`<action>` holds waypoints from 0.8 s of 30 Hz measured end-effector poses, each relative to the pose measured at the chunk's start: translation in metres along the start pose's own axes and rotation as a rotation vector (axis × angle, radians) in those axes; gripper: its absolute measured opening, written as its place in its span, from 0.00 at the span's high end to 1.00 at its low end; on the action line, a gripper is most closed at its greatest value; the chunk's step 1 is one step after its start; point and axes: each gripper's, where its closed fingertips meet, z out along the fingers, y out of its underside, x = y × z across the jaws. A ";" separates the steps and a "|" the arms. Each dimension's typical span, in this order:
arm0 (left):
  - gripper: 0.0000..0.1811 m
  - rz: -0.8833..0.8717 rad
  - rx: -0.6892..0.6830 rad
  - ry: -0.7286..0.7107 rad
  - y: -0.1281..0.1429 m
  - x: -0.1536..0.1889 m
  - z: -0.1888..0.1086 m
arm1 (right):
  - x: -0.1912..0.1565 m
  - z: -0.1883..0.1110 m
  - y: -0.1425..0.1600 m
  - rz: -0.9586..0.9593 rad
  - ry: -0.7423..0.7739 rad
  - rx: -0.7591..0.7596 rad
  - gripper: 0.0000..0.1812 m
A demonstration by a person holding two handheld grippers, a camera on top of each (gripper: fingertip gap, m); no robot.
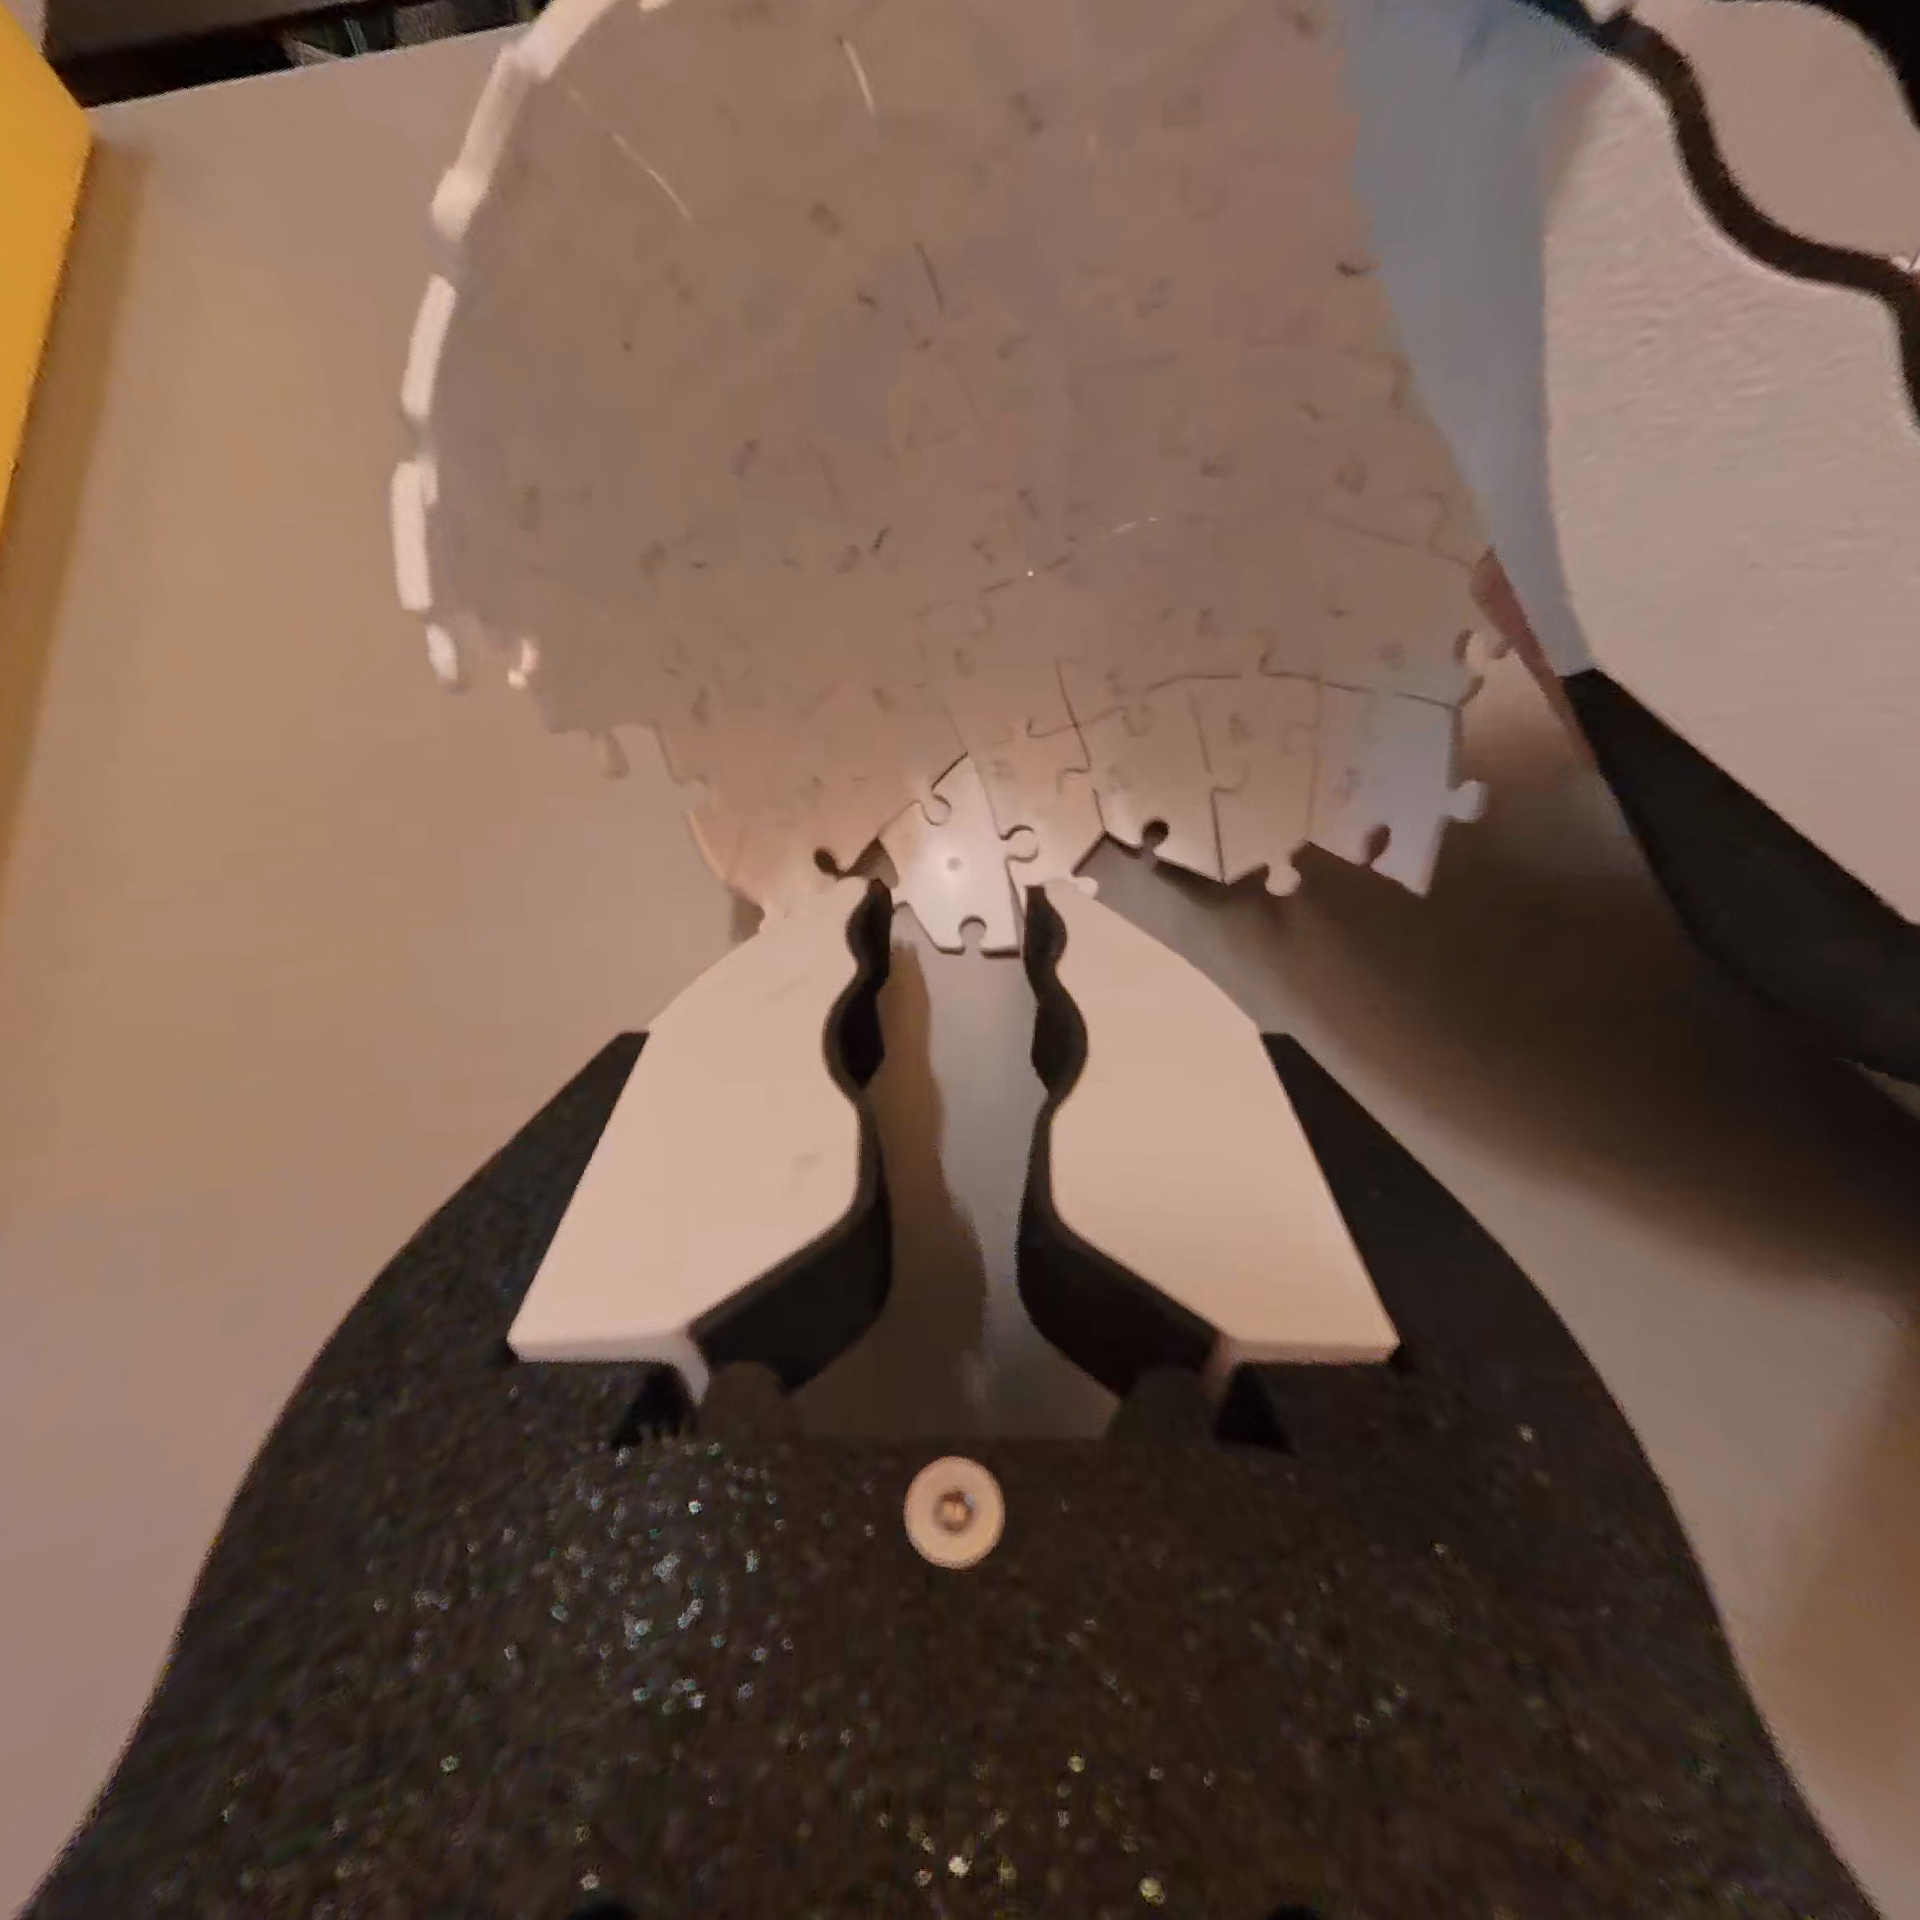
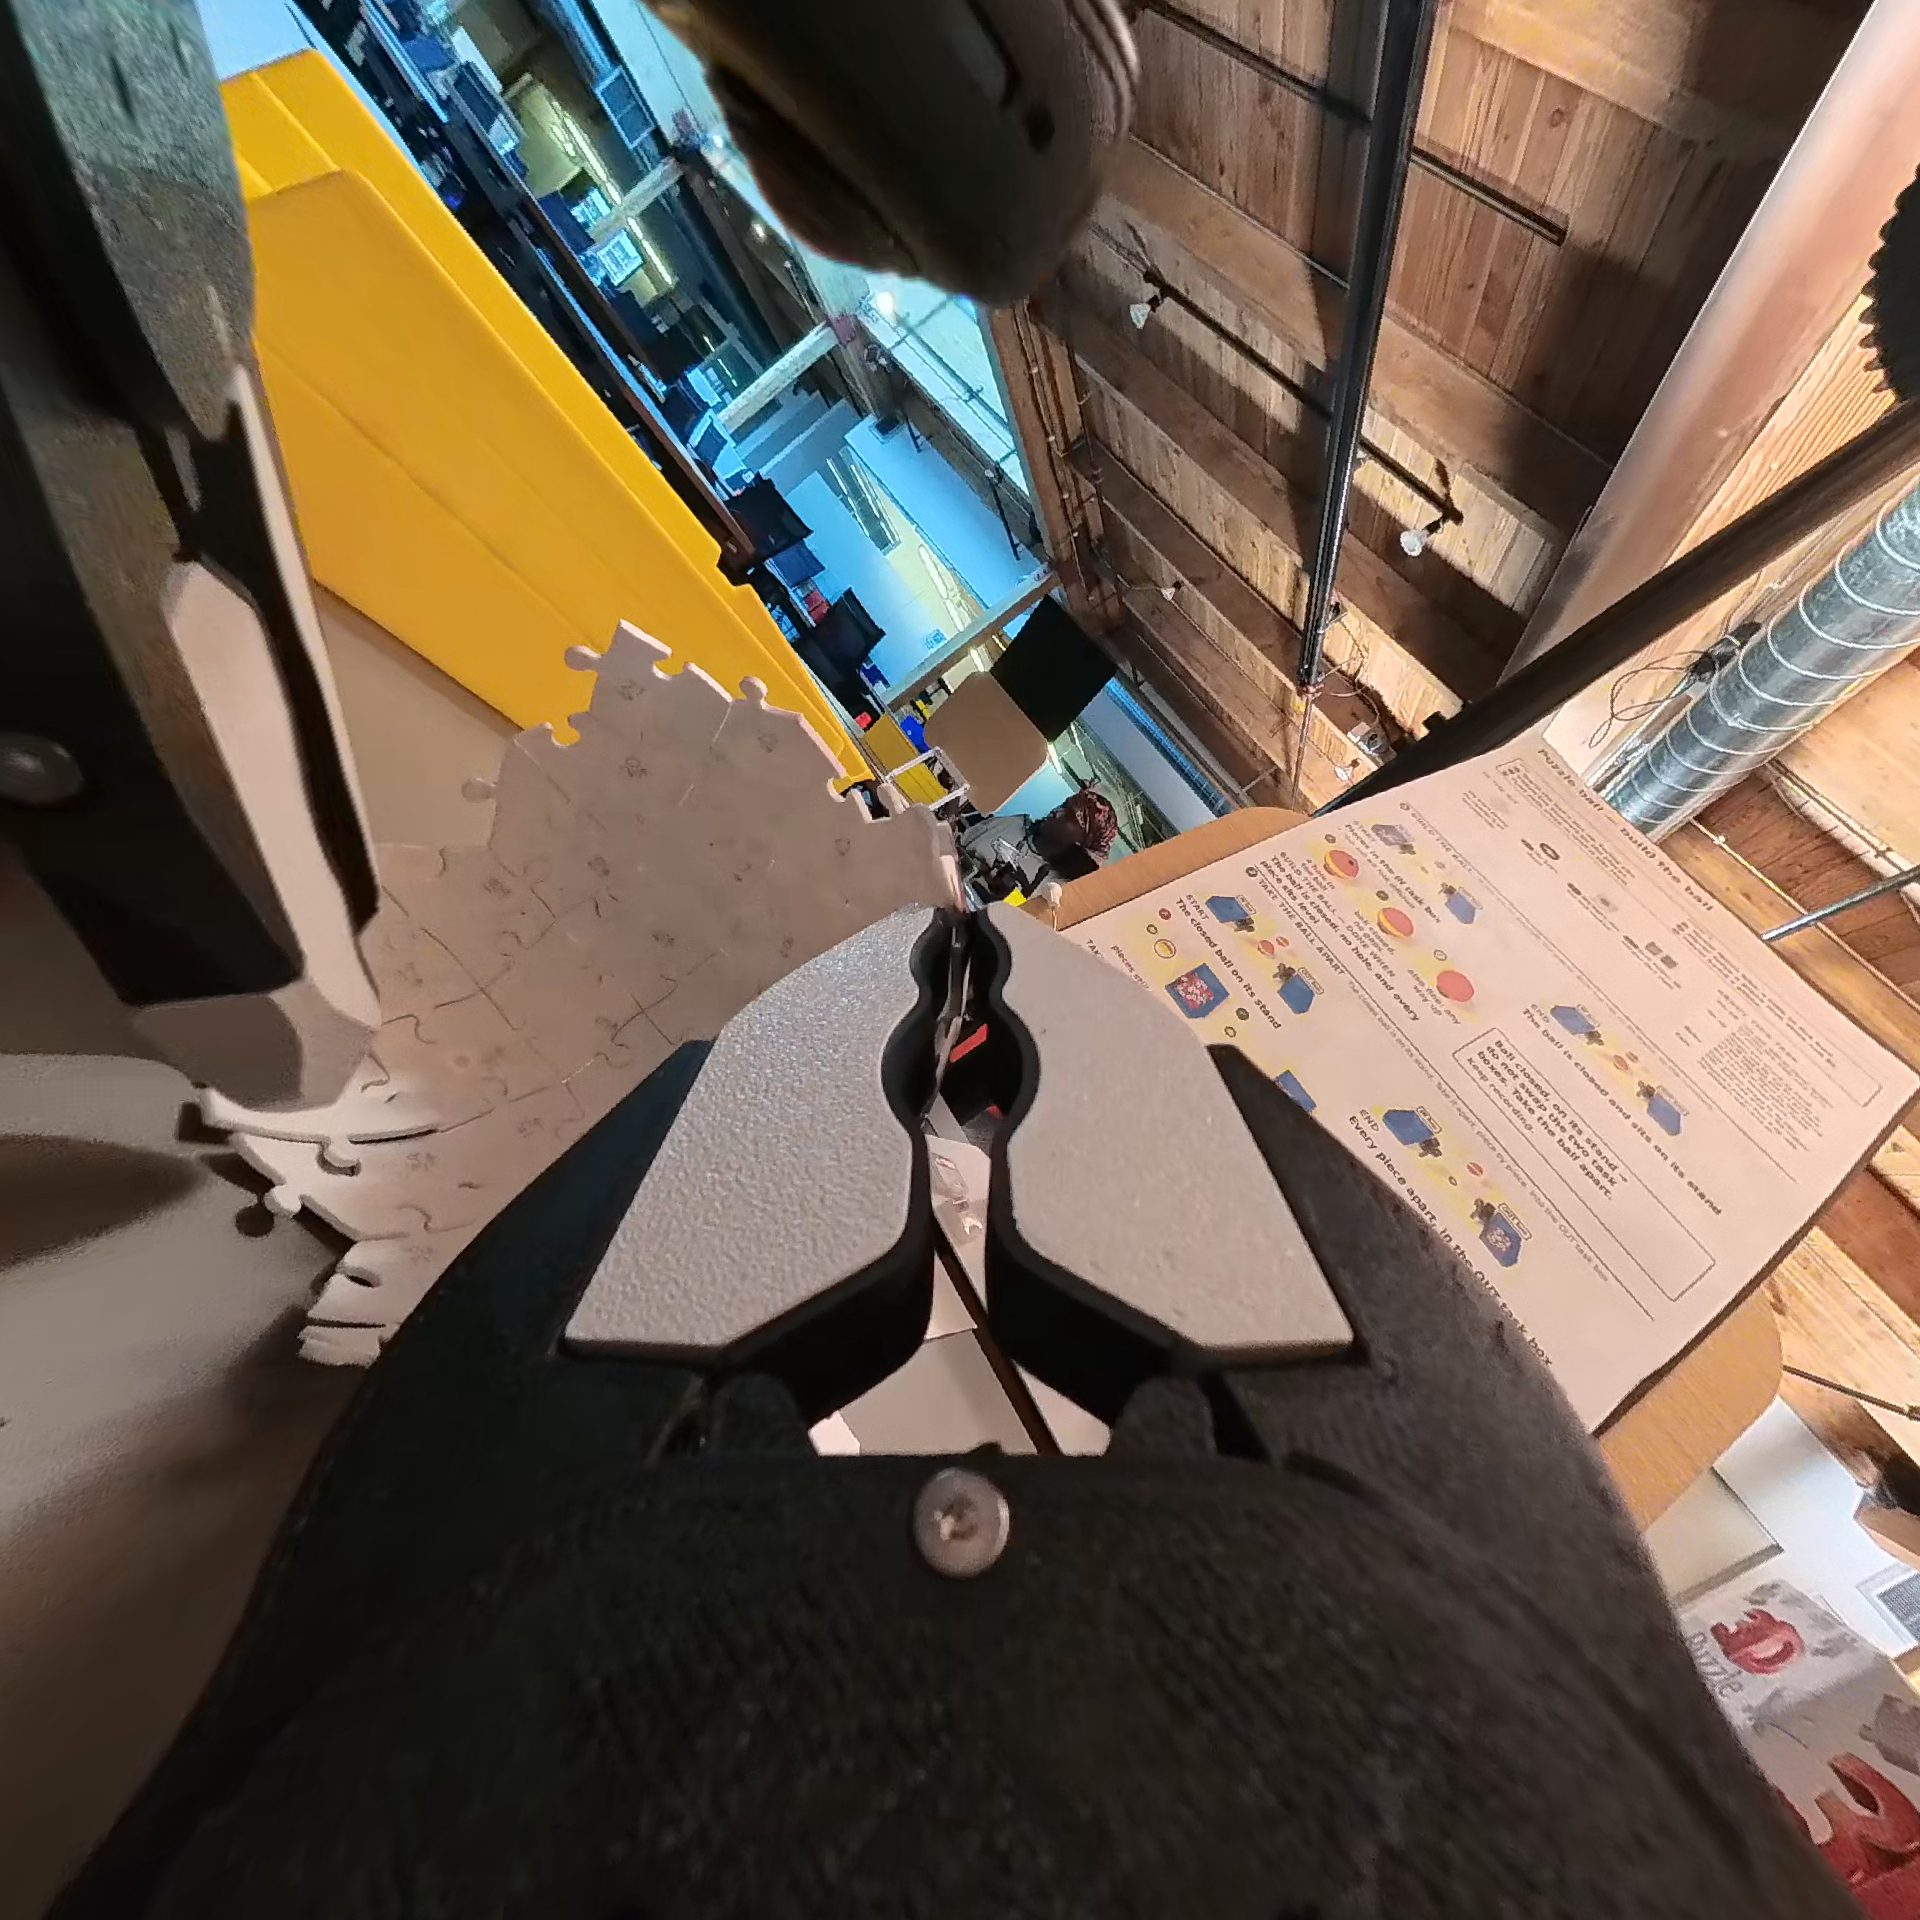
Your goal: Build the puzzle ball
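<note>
A part-built puzzle ball shows as a curved white shell of joined pieces with a jagged, knobbed edge. My left gripper is shut on a piece at the shell's lower edge and holds it above the table. In the right wrist view the shell lies to the left. My right gripper is shut on a pointed edge of it. The right gripper also shows at the upper right of the left wrist view. The left gripper shows at the left of the right wrist view.
A beige table lies under the shell. A yellow bin stands behind it. A printed instruction sheet on a board stands to the right, with a puzzle box below it. A person is far off. Some 11 cm of space lies between my two pairs of fingers.
</note>
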 end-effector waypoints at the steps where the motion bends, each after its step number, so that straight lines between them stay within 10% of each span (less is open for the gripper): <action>1: 0.88 0.001 0.010 0.002 -0.002 0.002 0.001 | 0.000 0.000 0.000 0.001 -0.001 0.001 0.98; 5: 1.00 0.025 0.044 -0.060 -0.010 0.000 0.008 | -0.002 -0.002 -0.003 0.011 -0.005 0.005 0.98; 24: 1.00 0.009 0.020 -0.082 -0.010 0.000 0.024 | -0.003 -0.002 -0.003 0.038 -0.010 0.003 0.98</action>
